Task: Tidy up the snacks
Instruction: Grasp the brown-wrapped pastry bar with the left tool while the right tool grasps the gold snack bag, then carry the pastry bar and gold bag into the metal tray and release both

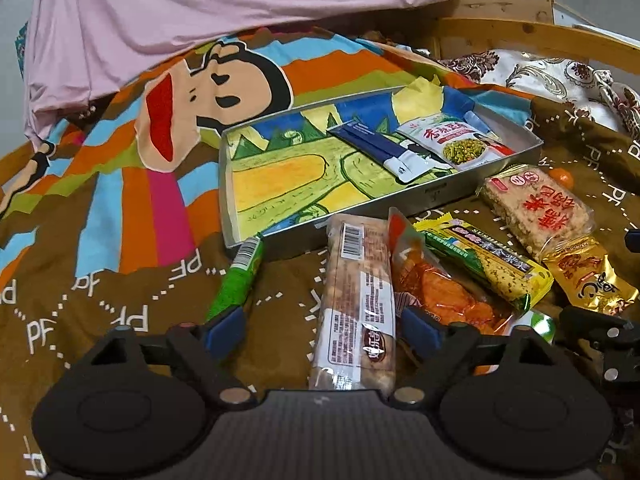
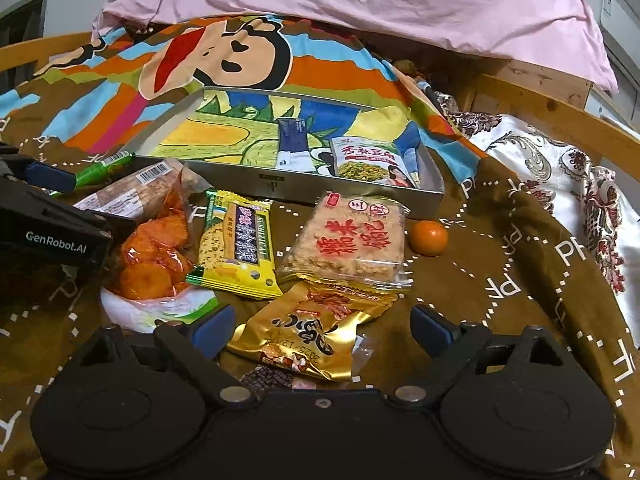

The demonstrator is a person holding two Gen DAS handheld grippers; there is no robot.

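A shallow metal tray [image 1: 440,194] [image 2: 360,194] with a cartoon-printed floor lies on the bedspread. In it are a blue-and-white packet [image 1: 384,148] [image 2: 294,142] and a green pea snack bag [image 1: 456,142] [image 2: 368,162]. In front of the tray lie a long clear-wrapped peanut bar [image 1: 356,300], a green tube [image 1: 240,276], an orange snack bag [image 1: 444,296] [image 2: 154,252], a yellow bar [image 1: 484,264] [image 2: 236,250], a rice cake pack [image 1: 536,210] [image 2: 348,240] and a gold packet [image 1: 588,280] [image 2: 312,334]. My left gripper [image 1: 322,334] is open astride the peanut bar. My right gripper [image 2: 322,330] is open astride the gold packet.
A small mandarin [image 2: 429,238] lies right of the rice cake pack. A pink pillow [image 1: 240,8] [image 2: 360,4] sits behind the tray. A wooden bed rail [image 2: 560,112] and a floral cloth [image 2: 560,168] border the right side. The left gripper's body [image 2: 52,220] shows at the right wrist view's left.
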